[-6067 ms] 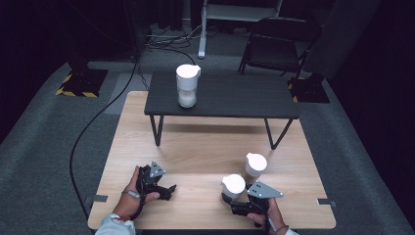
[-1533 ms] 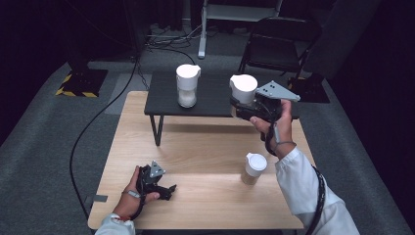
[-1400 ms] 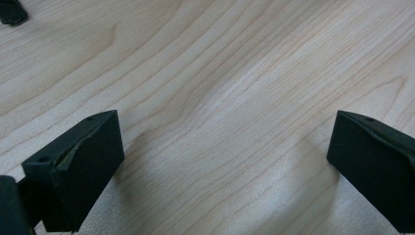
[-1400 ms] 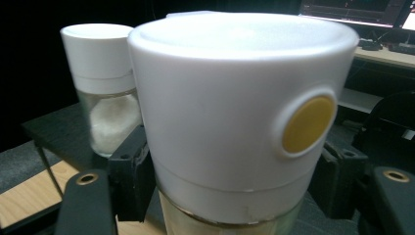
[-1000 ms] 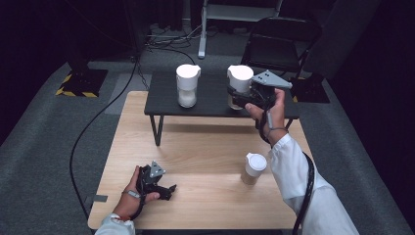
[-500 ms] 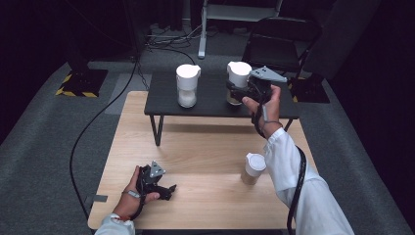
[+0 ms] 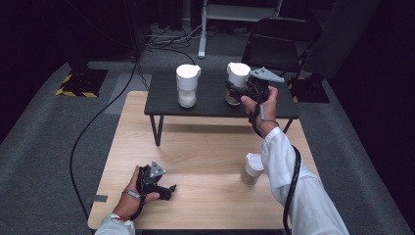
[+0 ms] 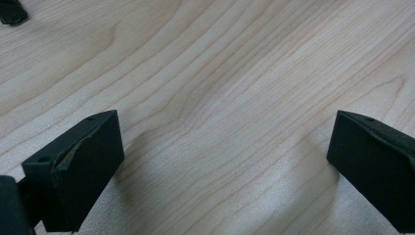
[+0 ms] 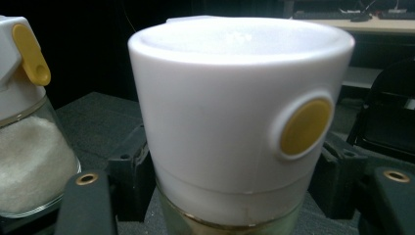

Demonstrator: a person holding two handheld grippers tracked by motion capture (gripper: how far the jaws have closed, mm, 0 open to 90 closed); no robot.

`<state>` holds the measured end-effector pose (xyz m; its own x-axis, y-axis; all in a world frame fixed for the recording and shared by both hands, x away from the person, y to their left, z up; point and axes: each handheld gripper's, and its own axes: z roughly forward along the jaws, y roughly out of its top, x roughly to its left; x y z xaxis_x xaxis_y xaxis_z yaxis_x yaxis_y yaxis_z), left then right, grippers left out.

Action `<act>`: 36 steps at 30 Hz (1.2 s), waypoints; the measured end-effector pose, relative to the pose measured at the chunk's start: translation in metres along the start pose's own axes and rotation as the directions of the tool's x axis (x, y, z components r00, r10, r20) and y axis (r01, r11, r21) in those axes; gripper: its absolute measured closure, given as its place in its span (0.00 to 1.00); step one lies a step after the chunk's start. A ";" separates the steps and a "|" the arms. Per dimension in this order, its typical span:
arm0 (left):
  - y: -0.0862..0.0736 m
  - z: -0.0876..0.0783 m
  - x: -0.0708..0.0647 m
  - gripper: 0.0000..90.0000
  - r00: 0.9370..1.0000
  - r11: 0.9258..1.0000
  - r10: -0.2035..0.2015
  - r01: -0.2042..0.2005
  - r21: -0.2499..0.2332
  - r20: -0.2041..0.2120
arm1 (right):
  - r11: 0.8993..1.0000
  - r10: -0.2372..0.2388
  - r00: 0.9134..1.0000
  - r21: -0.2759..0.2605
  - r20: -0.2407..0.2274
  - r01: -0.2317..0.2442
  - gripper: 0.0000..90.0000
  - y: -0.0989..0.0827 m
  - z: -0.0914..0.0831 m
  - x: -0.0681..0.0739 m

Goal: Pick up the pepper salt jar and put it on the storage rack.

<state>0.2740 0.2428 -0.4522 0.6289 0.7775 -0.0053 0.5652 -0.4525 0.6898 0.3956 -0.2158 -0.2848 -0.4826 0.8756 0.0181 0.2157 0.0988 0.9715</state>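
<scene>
The right claw (image 7: 234,91), clamped on a jar (image 7: 237,83), was setting it at three o'clock of another jar (image 7: 187,91); release seemed next. The left claw (image 7: 169,187) rested wide open, empty.

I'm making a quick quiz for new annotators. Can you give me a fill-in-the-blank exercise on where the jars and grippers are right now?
1. The right gripper is shut on a white-lidded jar over the ____ table.
2. The jar with white powder stands to the ____ of that held jar in the high view.
3. The left gripper rests on the wooden table with its jaws ____.
4. A third jar stands on the ____ table.

Missing words: black; left; open; wooden
</scene>
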 end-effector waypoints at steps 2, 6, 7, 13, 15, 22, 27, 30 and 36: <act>0.000 0.000 0.000 0.00 1.000 1.000 0.000 0.000 0.000 0.000 | 1.000 -0.006 1.000 0.000 0.001 0.006 0.33 0.000 0.000 0.001; 0.000 0.000 0.000 0.00 1.000 1.000 -0.001 0.001 0.000 0.000 | 1.000 -0.011 1.000 -0.005 -0.003 0.011 0.33 -0.002 0.000 0.000; 0.000 0.000 0.000 0.00 1.000 1.000 0.001 -0.001 0.000 0.000 | 1.000 -0.012 1.000 -0.004 -0.004 0.012 0.33 -0.002 0.000 0.000; 0.000 0.000 0.000 0.00 1.000 1.000 0.000 0.000 0.000 0.000 | 1.000 -0.018 1.000 -0.007 -0.004 0.017 0.33 -0.003 -0.001 0.000; 0.000 0.000 0.000 0.00 1.000 1.000 0.000 0.000 0.000 0.000 | 1.000 -0.016 1.000 -0.006 -0.005 0.016 0.32 -0.003 -0.001 0.000; 0.000 0.000 0.000 0.00 1.000 1.000 0.000 0.000 0.000 0.000 | 1.000 -0.019 1.000 -0.002 0.008 0.019 0.27 -0.001 0.000 0.001; 0.000 0.000 0.000 0.00 1.000 1.000 0.000 0.000 0.000 0.000 | 1.000 -0.010 1.000 -0.002 0.006 0.010 0.25 -0.002 0.001 0.001; 0.000 0.000 0.000 0.00 1.000 1.000 -0.001 0.001 0.000 0.000 | 1.000 -0.006 1.000 0.002 0.005 0.006 0.24 -0.001 0.001 -0.001; 0.000 0.000 0.000 0.00 1.000 1.000 0.001 -0.001 0.000 0.002 | 1.000 0.003 1.000 0.006 0.002 -0.003 0.23 -0.003 0.003 -0.001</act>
<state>0.2741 0.2430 -0.4522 0.6306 0.7761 -0.0061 0.5646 -0.4533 0.6898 0.3976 -0.2155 -0.2886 -0.4806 0.8767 0.0205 0.2221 0.0991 0.9700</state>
